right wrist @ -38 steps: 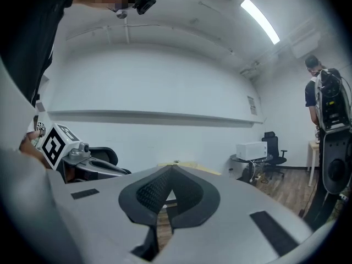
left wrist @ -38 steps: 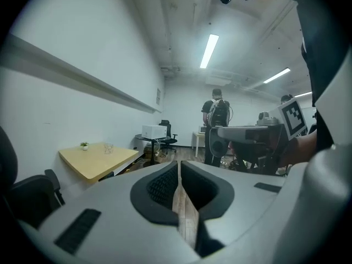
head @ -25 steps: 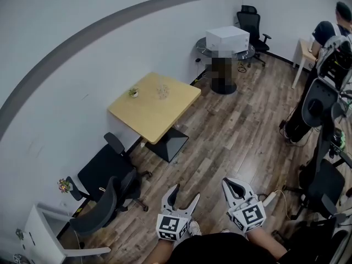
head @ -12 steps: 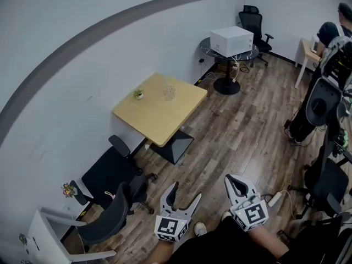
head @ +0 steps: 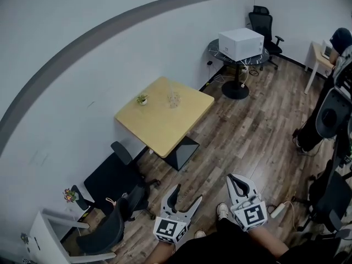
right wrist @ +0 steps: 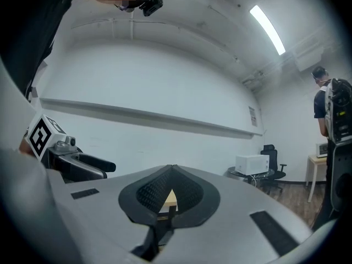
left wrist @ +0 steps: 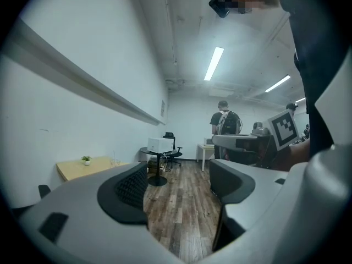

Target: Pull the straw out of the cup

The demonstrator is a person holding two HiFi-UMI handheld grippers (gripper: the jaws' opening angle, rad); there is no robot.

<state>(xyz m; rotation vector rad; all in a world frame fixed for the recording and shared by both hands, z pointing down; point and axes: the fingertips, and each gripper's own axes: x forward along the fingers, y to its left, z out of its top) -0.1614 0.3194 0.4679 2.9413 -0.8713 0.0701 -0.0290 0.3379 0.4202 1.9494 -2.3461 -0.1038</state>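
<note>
Two claws, left claw (head: 187,193) spread, right claw (head: 237,179) pressed together, both well apart from the cup (head: 174,99).

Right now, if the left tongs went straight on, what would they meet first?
Nothing near: the open, empty left tongs face bare wood-plank floor. Farther on, probably the round black table bearing a white box; depth is unclear.

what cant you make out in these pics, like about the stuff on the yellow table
head view: the cup on the yellow table is too far and small to tell whether a straw stands in it.
left gripper view: the cup is only a faint speck beyond the open jaws of the left gripper.
right gripper view: the right gripper, shut, covers the table but for a sliver.
</note>
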